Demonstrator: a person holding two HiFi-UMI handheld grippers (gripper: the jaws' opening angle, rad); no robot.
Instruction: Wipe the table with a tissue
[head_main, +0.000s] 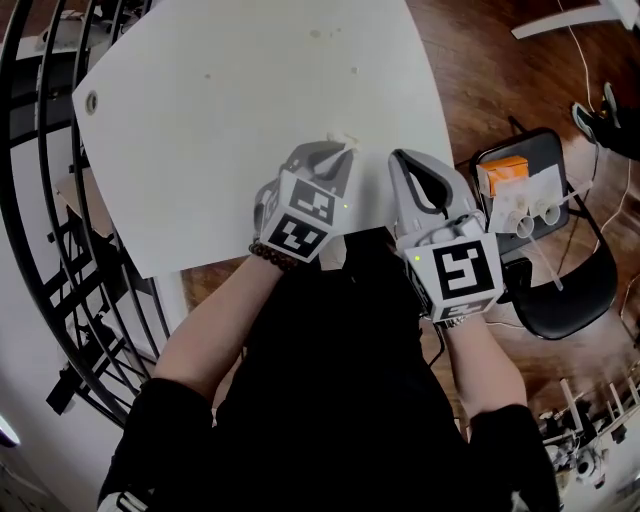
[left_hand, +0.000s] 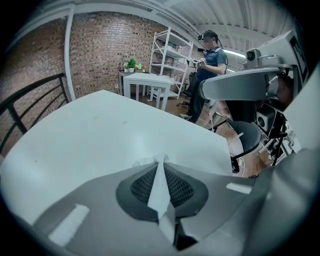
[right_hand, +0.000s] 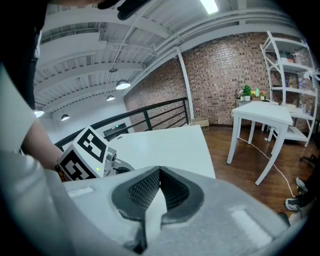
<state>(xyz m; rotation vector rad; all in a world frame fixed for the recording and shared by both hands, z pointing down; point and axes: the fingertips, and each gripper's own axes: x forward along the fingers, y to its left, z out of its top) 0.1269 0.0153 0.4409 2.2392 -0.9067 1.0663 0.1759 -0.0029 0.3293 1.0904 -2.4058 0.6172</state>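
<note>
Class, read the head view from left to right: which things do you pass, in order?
railing → left gripper pinching the tissue → right gripper → chair

A black chair (head_main: 580, 290) stands on the wooden floor (head_main: 480, 60) at the right edge of the head view. An orange box (head_main: 503, 172) and some white cups (head_main: 530, 212) sit together just above it in the frame. A black railing (head_main: 40, 150) curves down the left edge. In the left gripper view, a brick wall (left_hand: 105, 55) fills the upper left. Before it stands a white side table (left_hand: 147, 80) bearing a green plant (left_hand: 131, 63), with white shelving (left_hand: 170, 55) beside it and a person (left_hand: 207, 65) standing at top centre. Round ceiling lamps (right_hand: 122, 85) glow at the upper left of the right gripper view.
</note>
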